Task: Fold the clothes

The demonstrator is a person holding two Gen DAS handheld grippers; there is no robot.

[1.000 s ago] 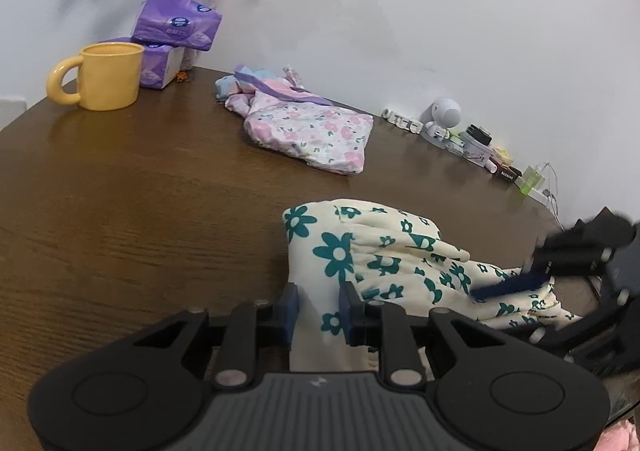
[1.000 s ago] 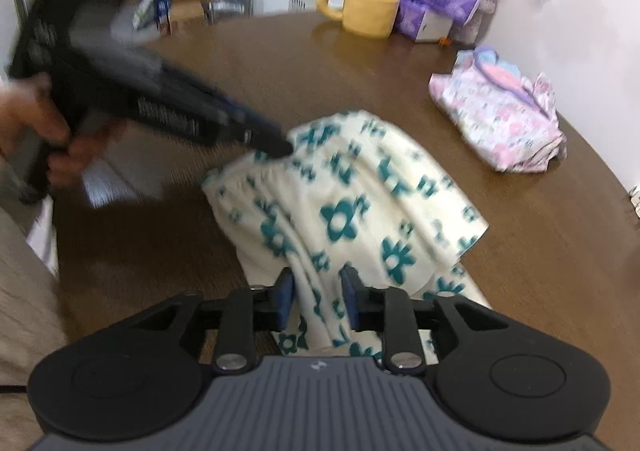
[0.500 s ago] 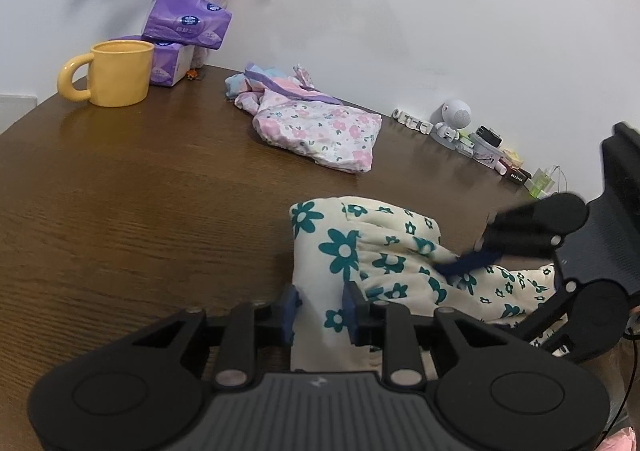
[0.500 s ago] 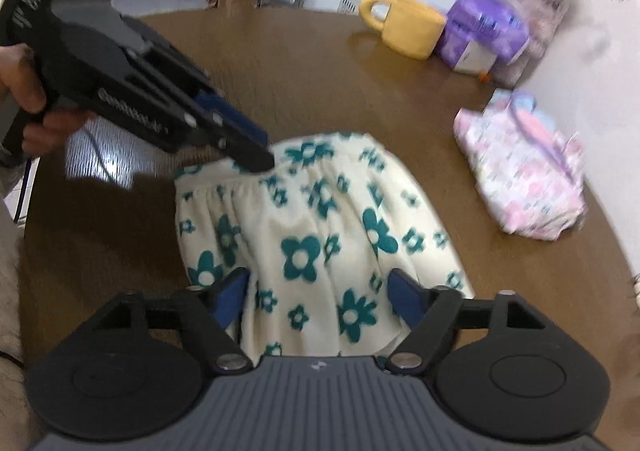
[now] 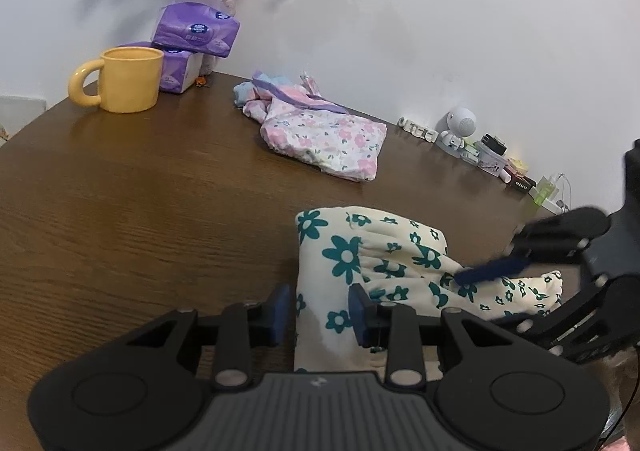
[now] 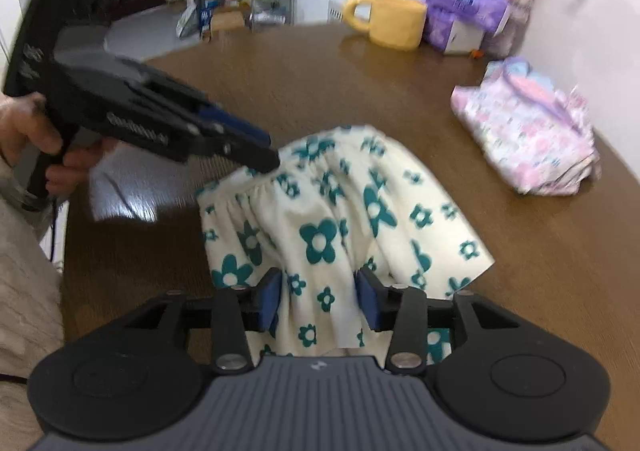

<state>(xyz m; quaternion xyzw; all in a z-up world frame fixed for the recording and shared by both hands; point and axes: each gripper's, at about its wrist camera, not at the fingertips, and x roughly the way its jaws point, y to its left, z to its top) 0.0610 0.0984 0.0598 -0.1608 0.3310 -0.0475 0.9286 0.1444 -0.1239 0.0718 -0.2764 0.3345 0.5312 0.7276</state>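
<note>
Letting go of the cream flowered cloth [image 5: 384, 263] near the table's [image 5: 140, 211] front edge: left gripper [image 5: 320, 311] opening, right gripper [image 6: 324, 303] parted, cloth between both but unpinched, seemingly to leave the fold lying flat.

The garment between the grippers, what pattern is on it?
Teal flowers on cream fabric, clearest in the right wrist view.

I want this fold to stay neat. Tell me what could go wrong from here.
1. The left gripper has just been opening its jaws, and both grippers now straddle the cream floral garment unpinched; its bunched folds may spring loose.
2. The right gripper sits over the garment's near edge; sliding it could drag fabric out of shape.
</note>
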